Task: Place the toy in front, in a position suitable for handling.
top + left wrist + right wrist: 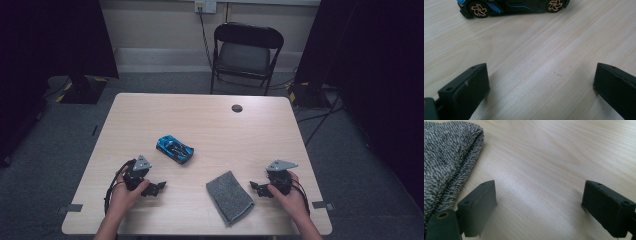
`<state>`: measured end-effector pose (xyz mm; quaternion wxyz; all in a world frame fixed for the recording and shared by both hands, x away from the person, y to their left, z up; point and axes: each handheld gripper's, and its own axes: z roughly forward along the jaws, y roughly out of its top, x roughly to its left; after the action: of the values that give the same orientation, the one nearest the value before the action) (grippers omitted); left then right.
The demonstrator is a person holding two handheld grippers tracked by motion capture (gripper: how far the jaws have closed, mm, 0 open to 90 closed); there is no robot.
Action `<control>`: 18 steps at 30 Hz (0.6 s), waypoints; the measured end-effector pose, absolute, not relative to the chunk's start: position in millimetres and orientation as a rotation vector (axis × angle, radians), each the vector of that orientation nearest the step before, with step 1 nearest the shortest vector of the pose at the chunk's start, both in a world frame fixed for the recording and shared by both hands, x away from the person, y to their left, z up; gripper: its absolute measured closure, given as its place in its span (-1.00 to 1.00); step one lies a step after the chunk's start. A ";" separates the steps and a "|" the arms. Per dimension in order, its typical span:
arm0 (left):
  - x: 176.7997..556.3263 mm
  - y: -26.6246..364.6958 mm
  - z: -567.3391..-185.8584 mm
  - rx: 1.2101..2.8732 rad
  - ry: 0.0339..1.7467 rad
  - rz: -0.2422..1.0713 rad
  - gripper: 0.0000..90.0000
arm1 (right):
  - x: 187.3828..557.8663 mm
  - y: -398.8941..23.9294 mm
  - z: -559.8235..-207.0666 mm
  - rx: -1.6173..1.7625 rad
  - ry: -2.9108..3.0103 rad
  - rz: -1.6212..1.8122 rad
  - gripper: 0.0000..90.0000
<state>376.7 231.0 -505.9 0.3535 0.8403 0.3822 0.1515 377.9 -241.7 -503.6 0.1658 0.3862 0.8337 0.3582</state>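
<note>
Toy car [511, 6] cut off at top edge of left gripper view, roof hidden; high view showed it whole, blue and black, mid-frame. Grey cloth [446, 162] cropped at upper left of right gripper view. Left gripper [159, 188] lower left, jaws apart, empty. Right gripper [256, 188] lower right, jaws apart, empty, just beside cloth. Pale wood table [210, 125]; folding chair [246, 52] behind; room dim.

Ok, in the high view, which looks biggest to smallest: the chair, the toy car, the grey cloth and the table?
1. Table
2. Chair, though it stands farther from the camera, so it looks smaller than it is
3. Grey cloth
4. Toy car, a bit smaller than the cloth
</note>
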 end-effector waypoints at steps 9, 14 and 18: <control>376.0 231.5 -505.7 2.177 0.984 0.395 -1.00 | 383.9 -242.0 -495.3 1.099 2.422 0.968 -0.65; 376.0 231.6 -505.5 2.179 0.985 0.394 -1.00 | 394.3 -233.8 -475.6 1.062 2.434 0.970 -0.63; 376.0 231.6 -505.5 2.179 0.985 0.394 -1.00 | 402.5 -220.3 -462.5 1.028 2.443 0.992 -0.64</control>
<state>376.0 231.6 -505.5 0.3513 0.8418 0.3805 0.1523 402.5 -220.3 -462.5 0.1553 0.3587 0.8528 0.3462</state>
